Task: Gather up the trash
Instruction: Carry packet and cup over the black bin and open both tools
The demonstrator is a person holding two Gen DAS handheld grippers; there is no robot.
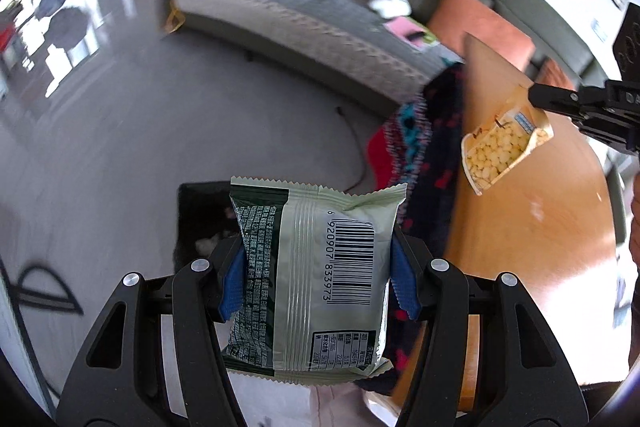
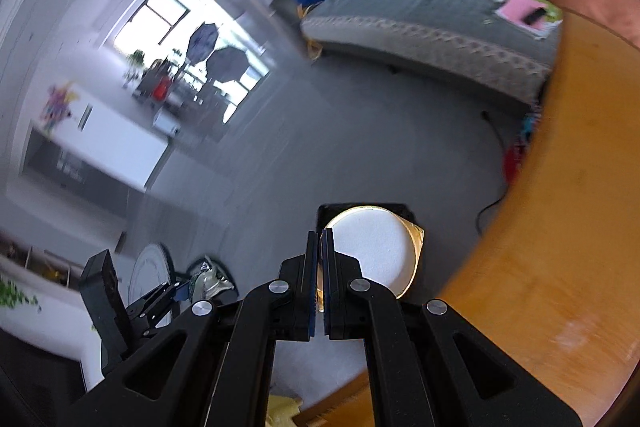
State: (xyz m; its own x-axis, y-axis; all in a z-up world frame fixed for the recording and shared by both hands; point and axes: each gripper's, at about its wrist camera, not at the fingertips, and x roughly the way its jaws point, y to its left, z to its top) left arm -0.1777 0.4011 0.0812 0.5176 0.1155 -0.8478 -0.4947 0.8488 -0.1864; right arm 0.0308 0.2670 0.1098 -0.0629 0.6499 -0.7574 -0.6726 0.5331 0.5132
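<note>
Grey floor [image 1: 120, 147] fills the middle of both views, with a long grey-green sofa [image 1: 320, 23] along the far side and a wooden table [image 1: 532, 227] curving in from the right. Small items lie scattered on the sofa seat, too blurred to identify. A patterned red, blue and black rug [image 1: 412, 155] lies between the sofa and the table edge.

Left gripper [image 1: 318, 279]: the jaws are pinching a pale green snack packet [image 1: 316, 279] across its width, one blue pad [image 1: 234, 283] pressed against each side. The packet hangs upright with its barcode facing the camera, held in the air above the floor. A black bin [image 1: 200, 215] sits directly behind and below it, partly hidden by the packet.

Right gripper [image 2: 321, 267]: the jaws are pressed almost together, pinching the edge of a cream and yellow snack bag [image 1: 504, 151]. In the left wrist view this bag hangs tilted above the table surface, printed with pale round pieces. In the right wrist view its round white base [image 2: 372, 255] faces the camera, and the black bin shows just behind it on the floor.
</note>
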